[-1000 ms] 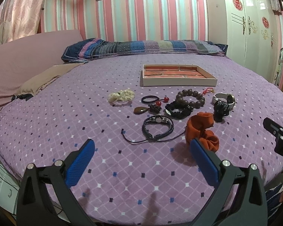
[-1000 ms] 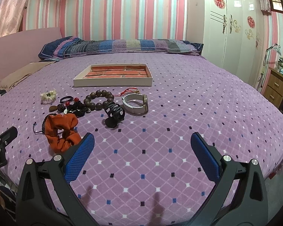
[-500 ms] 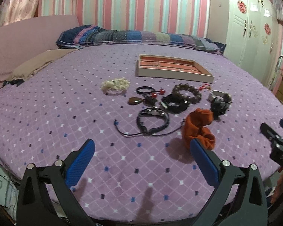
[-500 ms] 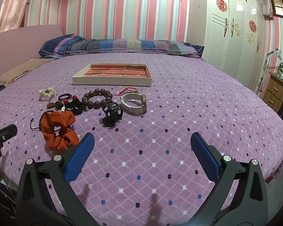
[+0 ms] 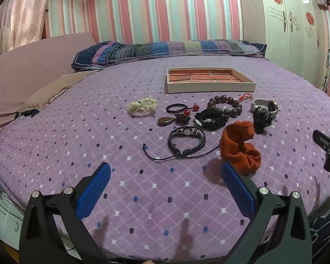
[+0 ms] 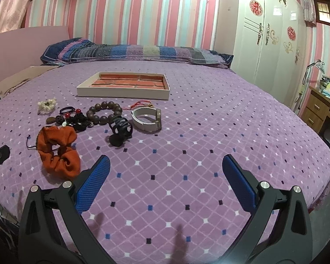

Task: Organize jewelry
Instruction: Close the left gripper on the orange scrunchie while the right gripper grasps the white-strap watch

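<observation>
Jewelry lies spread on a purple bedspread. An orange scrunchie (image 5: pixel 239 149) (image 6: pixel 58 151), a black braided bracelet (image 5: pixel 187 142), a brown bead bracelet (image 5: pixel 225 105) (image 6: pixel 103 113), a black hair claw (image 5: pixel 261 118) (image 6: pixel 120 129), a white watch (image 5: pixel 265 106) (image 6: pixel 147 120), a cream scrunchie (image 5: pixel 143 106) and a brown pendant (image 5: pixel 166 121) sit in front of a shallow tray (image 5: pixel 209 87) (image 6: pixel 123 92) with a brick-pattern lining. My left gripper (image 5: pixel 166 176) is open and empty, near the orange scrunchie. My right gripper (image 6: pixel 166 171) is open and empty over bare bedspread.
A striped pillow (image 5: pixel 165 49) lies at the bed's far side. A white wardrobe (image 6: pixel 272 41) and a wooden desk (image 6: pixel 321 110) stand to the right. The bed edge runs just below both grippers.
Both views have tilted up and down slightly. Both grippers stay open and empty, and the jewelry has not moved.
</observation>
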Motion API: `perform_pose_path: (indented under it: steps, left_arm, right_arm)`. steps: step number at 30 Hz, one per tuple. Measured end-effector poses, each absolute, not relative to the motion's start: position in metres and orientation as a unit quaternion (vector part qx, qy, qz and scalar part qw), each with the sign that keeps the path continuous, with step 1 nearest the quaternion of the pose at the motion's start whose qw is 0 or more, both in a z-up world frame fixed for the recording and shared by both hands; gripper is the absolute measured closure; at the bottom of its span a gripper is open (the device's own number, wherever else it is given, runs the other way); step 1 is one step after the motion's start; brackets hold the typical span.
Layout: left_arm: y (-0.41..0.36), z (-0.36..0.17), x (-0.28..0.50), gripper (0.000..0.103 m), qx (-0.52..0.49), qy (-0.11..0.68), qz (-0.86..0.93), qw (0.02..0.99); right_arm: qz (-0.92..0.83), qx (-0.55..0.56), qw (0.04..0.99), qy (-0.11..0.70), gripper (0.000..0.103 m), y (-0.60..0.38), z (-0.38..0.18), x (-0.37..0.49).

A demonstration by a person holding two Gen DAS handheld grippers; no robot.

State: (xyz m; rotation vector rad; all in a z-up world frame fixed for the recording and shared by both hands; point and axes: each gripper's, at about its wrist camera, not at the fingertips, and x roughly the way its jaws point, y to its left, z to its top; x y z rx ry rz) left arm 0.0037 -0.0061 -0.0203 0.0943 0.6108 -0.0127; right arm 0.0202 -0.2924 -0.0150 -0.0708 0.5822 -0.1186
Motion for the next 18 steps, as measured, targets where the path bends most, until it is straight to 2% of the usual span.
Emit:
perform_pose_path:
  steps: [18]
  left_arm:
    - [-0.009, -0.023, 0.008, 0.004, 0.025, 0.309, -0.027, 0.950]
  right_arm:
    - [-0.083, -0.013, 0.949, 0.303, 0.004, -0.312, -0.023, 0.022]
